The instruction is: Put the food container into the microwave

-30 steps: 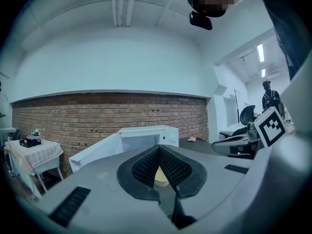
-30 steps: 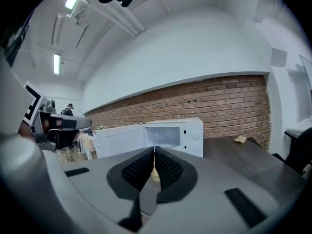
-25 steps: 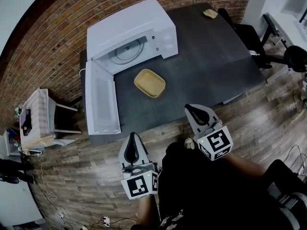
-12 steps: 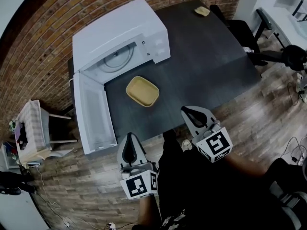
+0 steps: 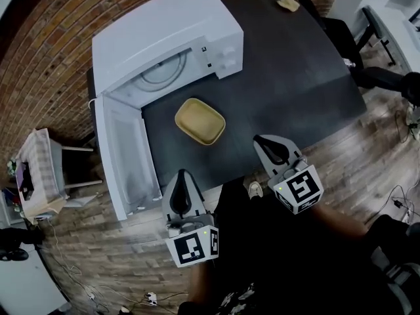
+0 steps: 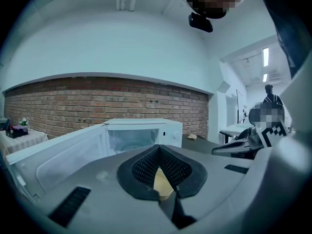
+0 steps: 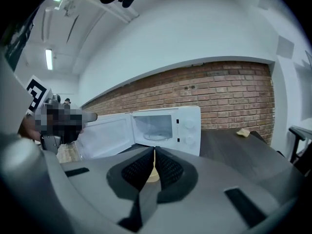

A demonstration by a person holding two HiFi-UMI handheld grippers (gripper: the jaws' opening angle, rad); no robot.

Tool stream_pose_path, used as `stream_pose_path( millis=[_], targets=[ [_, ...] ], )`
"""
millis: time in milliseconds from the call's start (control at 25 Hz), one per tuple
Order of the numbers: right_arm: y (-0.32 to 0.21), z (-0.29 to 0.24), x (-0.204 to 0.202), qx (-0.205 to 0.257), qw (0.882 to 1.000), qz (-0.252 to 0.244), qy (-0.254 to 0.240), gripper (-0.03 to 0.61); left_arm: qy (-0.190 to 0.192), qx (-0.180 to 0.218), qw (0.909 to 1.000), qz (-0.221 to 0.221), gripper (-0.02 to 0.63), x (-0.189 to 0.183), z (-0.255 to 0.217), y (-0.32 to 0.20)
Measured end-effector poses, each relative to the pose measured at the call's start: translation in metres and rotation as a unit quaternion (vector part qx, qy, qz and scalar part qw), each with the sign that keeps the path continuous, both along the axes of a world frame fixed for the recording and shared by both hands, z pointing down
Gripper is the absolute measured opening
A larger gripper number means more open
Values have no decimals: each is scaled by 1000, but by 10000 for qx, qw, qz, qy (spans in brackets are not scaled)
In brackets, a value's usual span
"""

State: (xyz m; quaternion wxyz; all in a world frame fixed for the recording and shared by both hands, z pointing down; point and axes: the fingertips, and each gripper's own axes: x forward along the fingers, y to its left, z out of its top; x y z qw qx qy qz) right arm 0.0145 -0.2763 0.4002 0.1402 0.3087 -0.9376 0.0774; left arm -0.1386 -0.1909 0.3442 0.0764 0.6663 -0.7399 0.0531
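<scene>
- A white microwave stands at the back left of a dark table, against a brick wall; its door hangs fully open toward the person, and the glass turntable shows inside the cavity
- The food container, a shallow yellow tray with rounded corners, lies on the table just in front of the microwave's open mouth, beside the door and apart from it; nothing touches it
- The left gripper hovers off the table's near edge, in front of the microwave door's outer end; in the left gripper view its jaws meet at the tips, leaving only a narrow wedge behind them; it holds nothing, and the container shows through that wedge, farther off
- The right gripper hovers over the table's near edge, in front of and to the right of the microwave; in the right gripper view its jaws are drawn together to a thin slit; nothing is held, and it points toward the container and the open cavity
- A small tan object lies on the table far to the right of the microwave
</scene>
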Motion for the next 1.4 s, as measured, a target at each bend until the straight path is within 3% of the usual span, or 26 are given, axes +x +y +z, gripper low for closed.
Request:
stream_pose_path(
  millis=[320, 640, 800, 1000, 1120, 1280, 1400],
  targets=[
    [-29, -5, -32, 4, 9994, -110, 334, 64, 157, -9, 9997, 177, 3, -30, 3, -47],
    [-43, 5, -62, -151, 9983, -110, 544, 64, 322, -266, 9985, 360, 3, -53, 18, -69],
    [-44, 14, -67, -175, 9973, -140, 692, 64, 451, -286, 9975, 452, 3, -56, 25, -80],
    [-50, 3, -71, 208, 9963, -102, 828, 64, 494, -178, 9950, 852, 3, -47, 22, -99],
    [-56, 4, -76, 137, 9969, 1, 773, 64, 473, -111, 9937, 1013, 3, -42, 18, -107],
    [-58, 6, -85, 77, 9974, 156, 694, 64, 681, -223, 9923, 1015, 3, -44, 23, -106],
    [-58, 9, -99, 198, 9971, 53, 733, 64, 572, -239, 9933, 977, 3, -60, 28, -103]
  ],
)
